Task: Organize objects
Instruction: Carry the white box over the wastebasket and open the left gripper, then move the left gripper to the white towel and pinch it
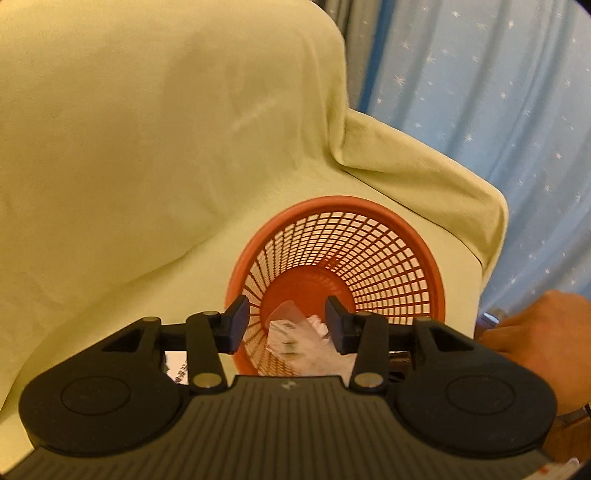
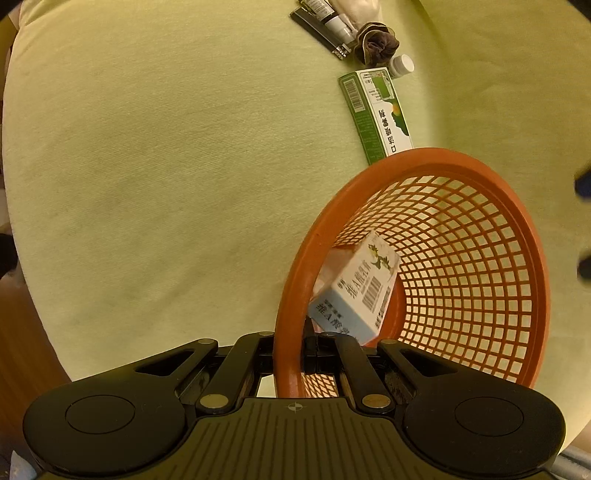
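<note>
Green-draped sofa (image 1: 147, 147): your left gripper (image 1: 286, 325) gapes empty over the basket (image 2: 461, 158); your right gripper (image 2: 312, 347) pinches its rim. One box (image 2: 354, 291) inside; green box (image 2: 376, 114), scrunchie (image 2: 376, 44), bottles (image 2: 402, 65) wait at twelve o'clock.

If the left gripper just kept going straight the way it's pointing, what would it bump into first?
Probably the small white box lying inside the orange basket. It sits right between and beyond the open left gripper, though depth is hard to judge.

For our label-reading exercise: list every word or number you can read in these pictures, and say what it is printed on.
"维A酸乳膏", likely: blue-and-white box in the orange basket.
"口", upside down, remainder unsure: green box.
Barcode digits, small print, dark tube: too small to read.
</note>
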Demonstrator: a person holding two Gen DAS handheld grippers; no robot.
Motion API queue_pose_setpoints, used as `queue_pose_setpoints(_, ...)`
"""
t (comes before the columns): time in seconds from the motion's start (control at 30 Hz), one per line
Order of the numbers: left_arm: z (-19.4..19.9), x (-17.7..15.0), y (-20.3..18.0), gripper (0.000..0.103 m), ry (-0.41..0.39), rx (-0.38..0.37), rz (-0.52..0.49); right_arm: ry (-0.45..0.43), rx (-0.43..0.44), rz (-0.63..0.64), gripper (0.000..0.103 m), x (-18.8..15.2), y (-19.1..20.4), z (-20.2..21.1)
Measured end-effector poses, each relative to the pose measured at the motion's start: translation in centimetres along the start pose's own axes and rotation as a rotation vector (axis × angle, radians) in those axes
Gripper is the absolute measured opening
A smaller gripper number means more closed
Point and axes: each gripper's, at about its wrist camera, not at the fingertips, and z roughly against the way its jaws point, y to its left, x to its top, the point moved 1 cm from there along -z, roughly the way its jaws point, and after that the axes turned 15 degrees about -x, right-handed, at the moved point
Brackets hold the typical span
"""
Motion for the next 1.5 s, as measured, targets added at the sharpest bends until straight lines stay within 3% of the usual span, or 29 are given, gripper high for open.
queue_pose_setpoints(0.67,6.0,-12.6,8.0,0.039,0.124,0.327,0.199,0.005,-0.027,0.012,0.000,0.0,0.0,-0.1)
queue_pose_setpoints(0.83,5.8,-14.9,9.8,0.041,0.146,0.367,0.218,0.022,-0.035,0.002,0.000,-0.3,-0.4,-0.2)
queue_pose_setpoints(0.97,5.3,-16.1,11.6,0.052,0.153,0.392,0.216,0.030,-0.039,0.007,0.000,-0.1,-0.5,-0.2)
queue_pose_setpoints(1.23,2.4,-17.8,16.3,0.054,0.179,0.424,0.247,0.045,-0.025,-0.008,0.000,0.7,-1.0,-0.4)
queue_pose_setpoints(1.5,0.2,-18.2,19.4,0.056,0.185,0.409,0.280,0.057,-0.010,-0.027,0.000,1.3,-1.4,-0.8)
